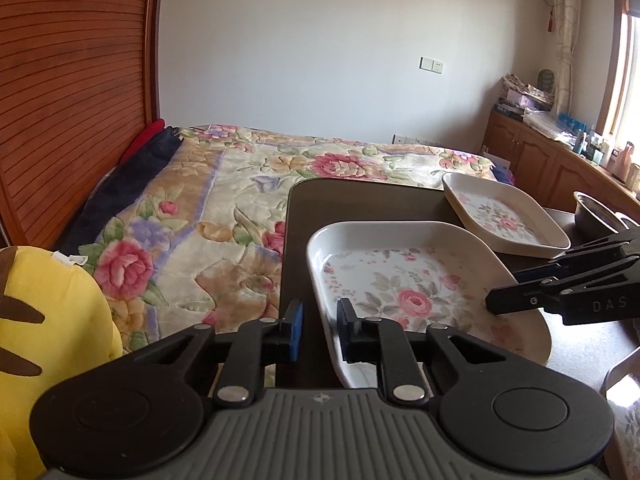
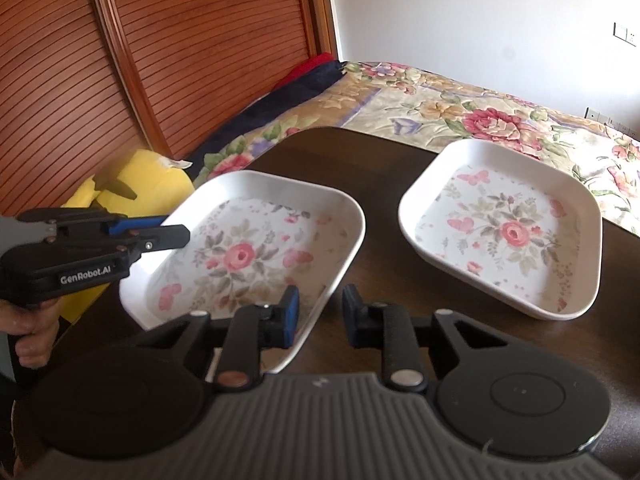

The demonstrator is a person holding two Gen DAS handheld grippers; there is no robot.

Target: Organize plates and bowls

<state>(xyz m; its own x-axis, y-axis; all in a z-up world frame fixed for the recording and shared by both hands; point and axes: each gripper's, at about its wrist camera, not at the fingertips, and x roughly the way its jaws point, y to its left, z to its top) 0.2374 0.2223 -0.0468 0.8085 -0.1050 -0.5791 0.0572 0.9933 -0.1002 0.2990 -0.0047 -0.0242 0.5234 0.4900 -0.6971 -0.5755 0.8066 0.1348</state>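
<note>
Two white square plates with a rose print lie on a dark brown table (image 1: 360, 204) (image 2: 360, 152). My left gripper (image 1: 320, 332) (image 2: 176, 228) is open, its jaws either side of the left rim of the near plate (image 1: 400, 280) (image 2: 248, 248). My right gripper (image 2: 320, 314) (image 1: 506, 290) is open too, one finger over that plate's floor and one outside its right rim. The near plate looks slightly blurred in the right wrist view. The second plate (image 1: 508, 216) (image 2: 504, 232) rests apart, further along the table. A metal bowl (image 1: 596, 212) stands at the table's far right.
A bed with a floral blanket (image 1: 240, 208) (image 2: 480, 112) borders the table's far side, with a slatted wooden headboard (image 1: 72, 100) behind. A yellow plush toy (image 1: 52, 320) (image 2: 140, 184) lies by the table's left edge. A person's hand (image 2: 32, 340) holds the left gripper. A cluttered cabinet (image 1: 560, 148) lines the window.
</note>
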